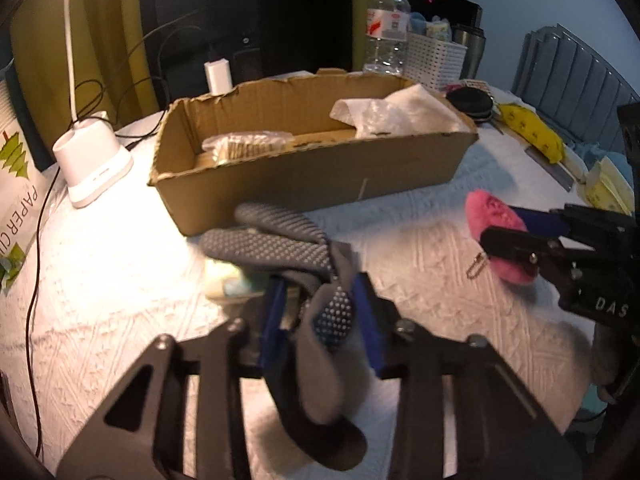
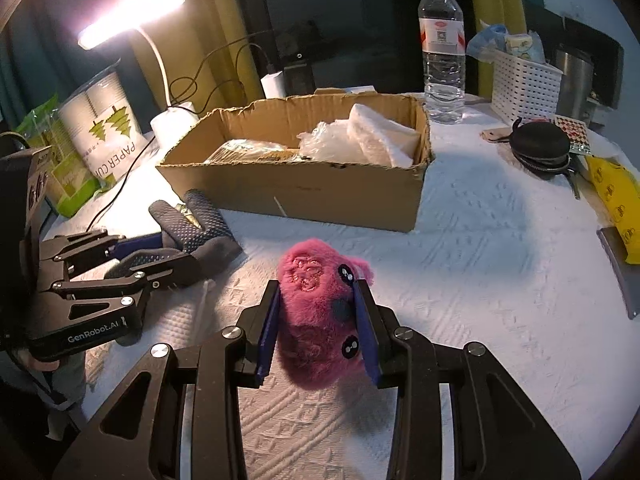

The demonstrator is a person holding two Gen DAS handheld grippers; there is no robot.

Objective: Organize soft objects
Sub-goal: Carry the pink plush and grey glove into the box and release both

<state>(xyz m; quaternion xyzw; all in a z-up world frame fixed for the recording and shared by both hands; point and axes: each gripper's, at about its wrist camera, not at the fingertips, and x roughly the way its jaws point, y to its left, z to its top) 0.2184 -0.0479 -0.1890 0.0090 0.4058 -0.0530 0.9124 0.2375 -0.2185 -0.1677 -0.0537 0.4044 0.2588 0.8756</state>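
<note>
A grey sock with white grip dots (image 1: 280, 240) lies in front of an open cardboard box (image 1: 312, 184); it also shows in the right wrist view (image 2: 200, 228). My left gripper (image 1: 322, 312) is shut on the grey sock's end. My right gripper (image 2: 316, 312) is shut on a pink plush toy (image 2: 320, 312), which also shows in the left wrist view (image 1: 500, 232) on the right. The box (image 2: 320, 196) holds white cloth (image 2: 376, 136) and plastic-wrapped items (image 1: 244, 146).
A white desk lamp (image 1: 90, 160), cables, a paper-cup pack (image 2: 108, 128) stand left. A water bottle (image 2: 442, 48), white basket (image 2: 524, 80), black round pouch (image 2: 540, 148) and yellow packet (image 2: 616, 200) sit behind and right. White textured cloth (image 2: 480, 280) covers the table.
</note>
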